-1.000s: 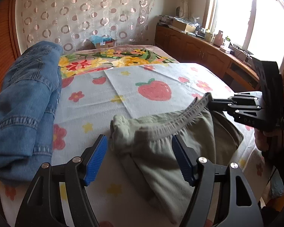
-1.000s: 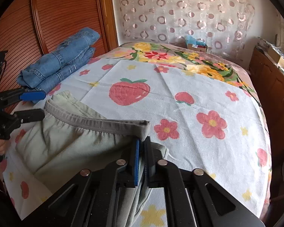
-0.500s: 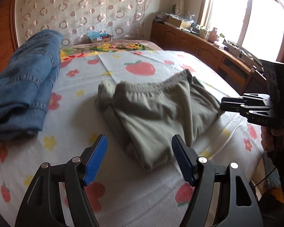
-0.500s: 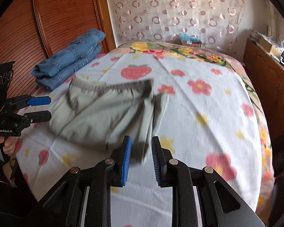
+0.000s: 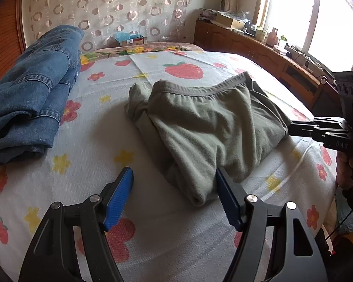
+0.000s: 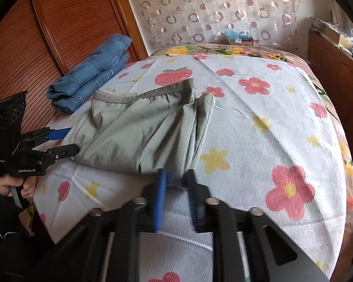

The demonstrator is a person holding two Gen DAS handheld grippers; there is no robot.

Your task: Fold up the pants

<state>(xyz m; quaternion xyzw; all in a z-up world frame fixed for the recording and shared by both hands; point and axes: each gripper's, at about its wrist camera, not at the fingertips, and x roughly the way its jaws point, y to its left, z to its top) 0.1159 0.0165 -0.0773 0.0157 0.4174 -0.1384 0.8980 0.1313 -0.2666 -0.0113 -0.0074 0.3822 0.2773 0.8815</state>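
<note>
Since a second ago the green pants (image 5: 207,127) have gone from hanging by the waistband in the right gripper (image 6: 175,176) to lying folded on the bed (image 5: 87,122), and both tools have drawn back toward the near edge. The pants are soft, matte, sage-coloured knit, heaped into a rough rectangle with a ribbed grey elastic waistband curving along the 12 o'clock side and thick rounded folds at the 6 o'clock end.

The left gripper (image 5: 174,195) stands wide apart, ridged blue pads bare, nothing clamped; its right-hand pad sits just beside the pants' near corner at 5 o'clock. The right gripper's jaws are closing, motion-blurred, at the pants' near fold; a bit of cloth shows between the pads, but whether they press on it cannot be told.

The bedcover is nubby white towelling printed with red strawberries and red and yellow flowers. A stack of folded blue jeans (image 5: 28,98), stiff denim with pale stitching, lies at 9 o'clock, well apart from the pants. A small box (image 5: 131,41) rests at the head of the bed by a sheer curtain (image 5: 110,7) with ring patterns. A wooden cabinet (image 5: 258,51) with clutter runs under the window at 2 o'clock. A ribbed wooden panel (image 6: 35,47) stands behind the jeans.
</note>
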